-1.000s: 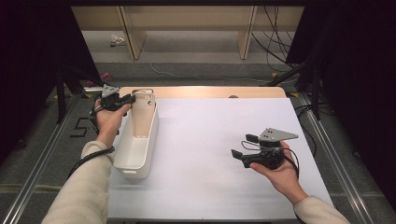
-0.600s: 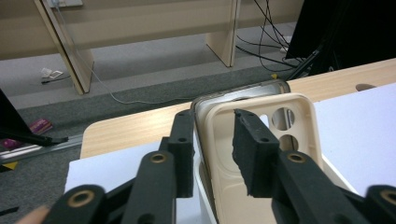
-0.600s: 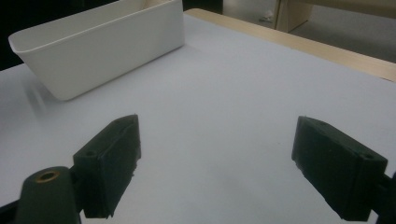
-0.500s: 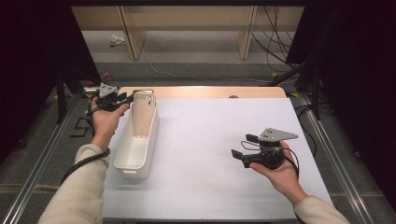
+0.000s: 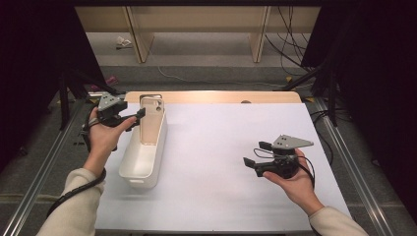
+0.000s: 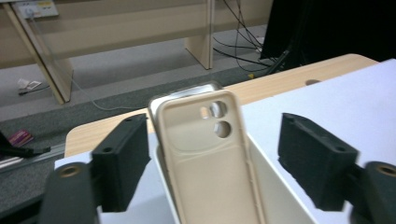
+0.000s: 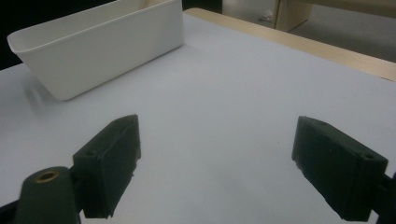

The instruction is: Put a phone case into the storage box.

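The left tongs point(image 5: 132, 117) have just been opening, and their jaws now stand apart with the beige phone case point(image 6: 210, 154) between them but untouched by either pad. A second ago they pinched its top edge; now the case stands on its own, leaning upright against the far end wall of the white bin point(image 5: 142, 164) on the desk point(image 5: 216, 162). So the placing looks done, and the left hand is backing off. Whether the case rests firmly on the bin floor is hard to tell. The right tongs point(image 5: 254, 160) hang wide apart and empty over the desk.
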The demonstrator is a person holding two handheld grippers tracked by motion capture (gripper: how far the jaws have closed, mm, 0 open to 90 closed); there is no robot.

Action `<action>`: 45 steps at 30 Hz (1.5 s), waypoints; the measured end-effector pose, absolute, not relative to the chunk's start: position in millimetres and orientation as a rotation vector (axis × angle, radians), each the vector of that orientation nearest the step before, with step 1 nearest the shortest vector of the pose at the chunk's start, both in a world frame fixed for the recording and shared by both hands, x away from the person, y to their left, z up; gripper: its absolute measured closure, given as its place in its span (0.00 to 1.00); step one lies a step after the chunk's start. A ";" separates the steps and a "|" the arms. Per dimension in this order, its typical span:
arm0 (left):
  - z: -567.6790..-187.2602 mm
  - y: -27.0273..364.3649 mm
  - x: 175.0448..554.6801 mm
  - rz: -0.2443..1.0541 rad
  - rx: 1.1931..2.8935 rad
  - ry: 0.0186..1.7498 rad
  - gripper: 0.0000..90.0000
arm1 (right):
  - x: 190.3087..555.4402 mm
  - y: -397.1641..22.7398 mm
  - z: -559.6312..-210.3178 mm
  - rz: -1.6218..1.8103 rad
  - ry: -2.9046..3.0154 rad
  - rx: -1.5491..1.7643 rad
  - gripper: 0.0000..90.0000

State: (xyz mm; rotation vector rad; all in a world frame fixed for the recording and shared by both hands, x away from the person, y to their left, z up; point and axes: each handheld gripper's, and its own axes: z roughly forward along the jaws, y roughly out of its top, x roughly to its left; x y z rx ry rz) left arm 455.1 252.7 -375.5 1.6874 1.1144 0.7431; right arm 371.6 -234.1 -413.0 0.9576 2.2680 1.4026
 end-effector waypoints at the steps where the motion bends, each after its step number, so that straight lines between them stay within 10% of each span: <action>1: -374.6 251.8 452.6 0.745 1.687 1.108 0.24 | 371.6 -234.1 -413.1 1.404 2.267 0.958 0.18; 25: -382.4 216.7 401.8 0.691 1.786 0.999 0.03 | 371.8 -235.3 -412.2 1.405 2.266 0.957 0.18; 45: -410.7 187.0 350.9 0.637 1.831 0.846 0.05 | 372.1 -236.1 -412.1 1.407 2.264 0.958 0.18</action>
